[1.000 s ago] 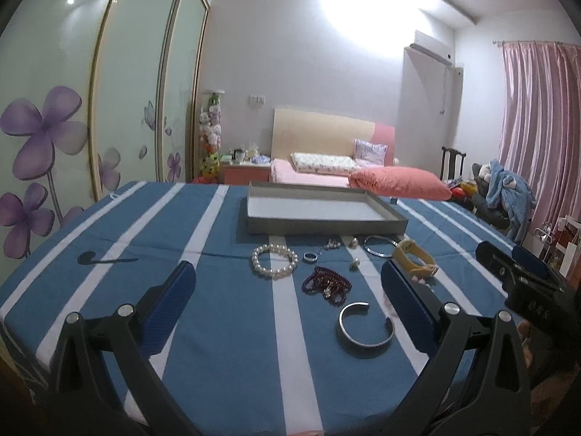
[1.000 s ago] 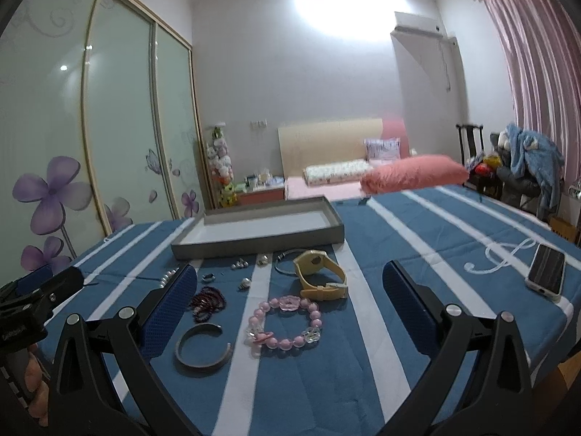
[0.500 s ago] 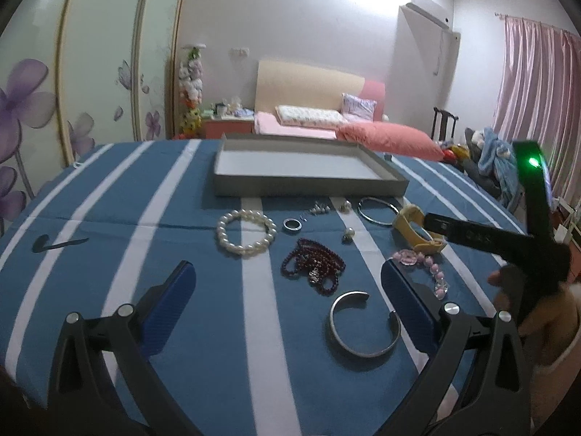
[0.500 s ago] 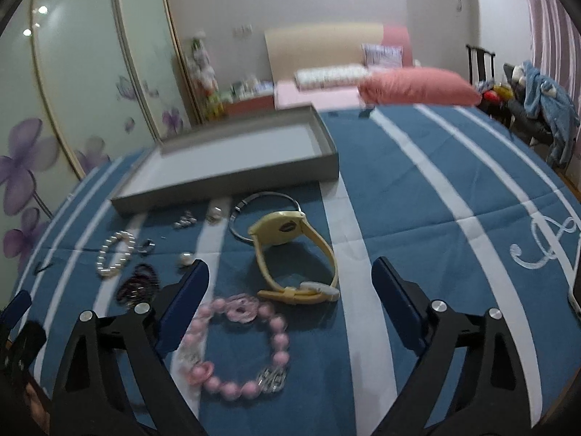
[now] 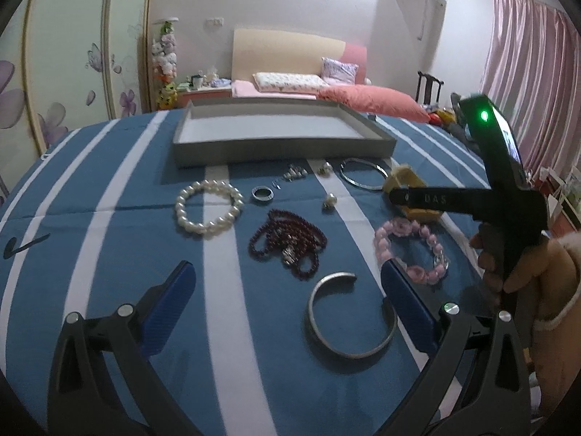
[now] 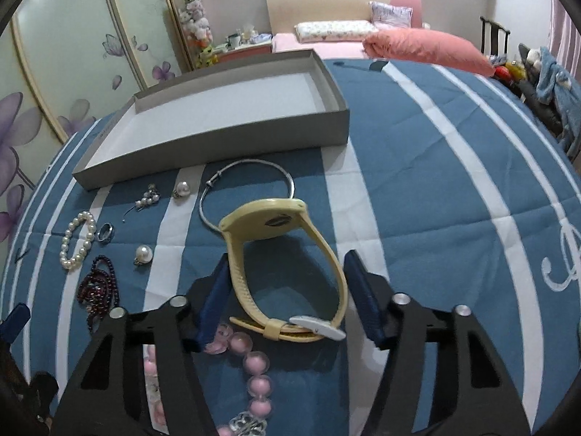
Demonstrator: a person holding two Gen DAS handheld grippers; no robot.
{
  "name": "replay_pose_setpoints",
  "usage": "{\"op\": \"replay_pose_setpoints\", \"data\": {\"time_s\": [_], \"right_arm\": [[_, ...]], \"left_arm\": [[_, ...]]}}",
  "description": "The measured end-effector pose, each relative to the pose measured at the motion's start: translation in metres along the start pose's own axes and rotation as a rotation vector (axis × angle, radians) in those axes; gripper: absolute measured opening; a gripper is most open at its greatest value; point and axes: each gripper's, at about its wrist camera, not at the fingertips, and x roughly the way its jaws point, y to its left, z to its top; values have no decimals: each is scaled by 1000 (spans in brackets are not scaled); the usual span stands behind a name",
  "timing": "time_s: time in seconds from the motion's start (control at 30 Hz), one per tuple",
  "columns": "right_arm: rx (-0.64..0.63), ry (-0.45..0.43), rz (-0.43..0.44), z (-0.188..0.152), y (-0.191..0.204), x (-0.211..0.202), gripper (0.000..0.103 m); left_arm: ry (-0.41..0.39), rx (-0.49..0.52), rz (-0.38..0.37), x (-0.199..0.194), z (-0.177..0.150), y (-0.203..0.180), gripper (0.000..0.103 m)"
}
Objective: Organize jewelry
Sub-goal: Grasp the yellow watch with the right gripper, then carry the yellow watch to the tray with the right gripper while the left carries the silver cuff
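A grey tray (image 5: 283, 149) (image 6: 218, 145) stands empty at the far side of the striped cloth. In front of it lie a pearl bracelet (image 5: 208, 210), a dark red bead string (image 5: 287, 245), a silver cuff (image 5: 350, 314), a pink bead bracelet (image 5: 410, 250), a thin bangle (image 6: 247, 189) and a yellow watch (image 6: 287, 261). My left gripper (image 5: 287, 290) is open above the cuff. My right gripper (image 6: 287, 290) is open, its fingers either side of the watch strap, not closed on it.
A ring (image 5: 262, 194), loose pearl earrings (image 6: 143, 254) and a small pearl cluster (image 6: 147, 198) lie near the tray. The blue and white striped cloth (image 6: 435, 200) stretches to the right. A bed (image 5: 326, 87) and a wardrobe (image 5: 72, 54) stand behind.
Both grippers have dropped lower and moved in over the jewelry. The right gripper has come down around the yellow watch strap. The left gripper now hovers nearer the silver cuff.
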Motion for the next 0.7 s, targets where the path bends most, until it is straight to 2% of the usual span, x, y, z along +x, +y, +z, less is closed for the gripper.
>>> {"op": "replay_pose_setpoints", "data": {"time_s": [0.03, 0.13, 0.2, 0.33, 0.7], "right_arm": [[9, -2, 2, 0, -1, -1, 43], [40, -9, 11, -2, -7, -4, 38], [47, -14, 11, -4, -7, -6, 38], [65, -15, 24, -6, -10, -8, 38], [92, -22, 46, -7, -17, -14, 38]], "left_arm": [[14, 5, -3, 3, -1, -2, 99], [54, 28, -12, 10, -5, -9, 99], [72, 47, -11, 12, -8, -13, 99], [121, 97, -8, 21, -13, -24, 90], [192, 203, -39, 30, -12, -37, 90]]}}
